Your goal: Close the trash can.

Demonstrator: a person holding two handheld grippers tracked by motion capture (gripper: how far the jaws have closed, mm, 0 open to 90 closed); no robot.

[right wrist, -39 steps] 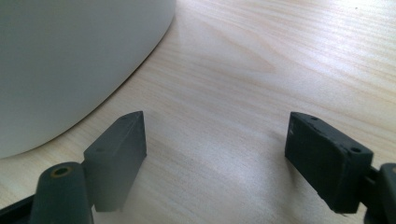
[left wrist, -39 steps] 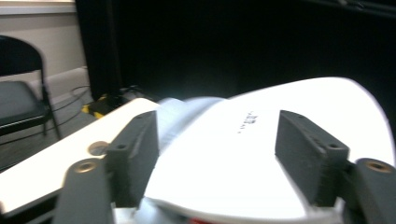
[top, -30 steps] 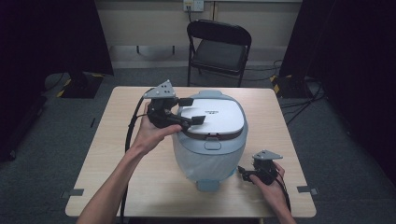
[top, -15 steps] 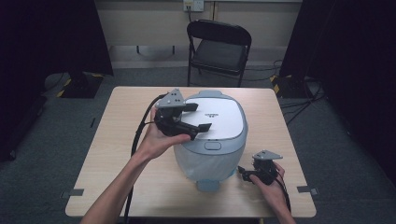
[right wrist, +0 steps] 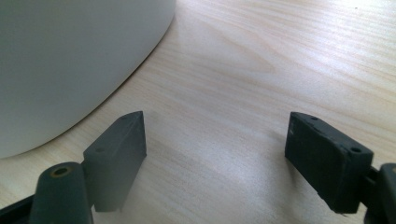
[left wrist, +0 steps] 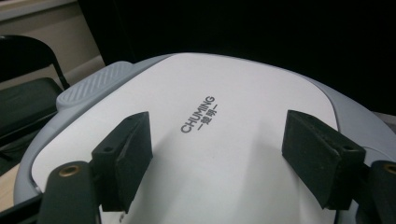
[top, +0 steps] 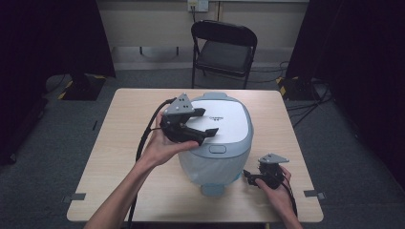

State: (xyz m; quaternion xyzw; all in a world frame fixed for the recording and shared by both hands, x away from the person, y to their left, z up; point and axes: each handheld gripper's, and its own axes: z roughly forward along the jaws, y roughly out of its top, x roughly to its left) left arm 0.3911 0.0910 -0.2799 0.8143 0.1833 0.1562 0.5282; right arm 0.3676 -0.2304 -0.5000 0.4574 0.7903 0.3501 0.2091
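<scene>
The bin (top: 217,143) stands near the middle of the table (top: 119,143), a rounded pale grey-blue tub with a flat white lid (left wrist: 224,140) printed "CHUMING", a ribbed grey tab (left wrist: 93,86) at its far rim and a small oval button (top: 217,149) on the front edge. The left gripper (top: 203,126) hovers over the lid's left part; its jaws have just been closing a little, yet stand wide with nothing between them. The right gripper (top: 249,177) sits low on the table just beside the bin's base, jaws wide apart over bare wood, holding nothing. A black chair (top: 223,47) stands behind the table.
</scene>
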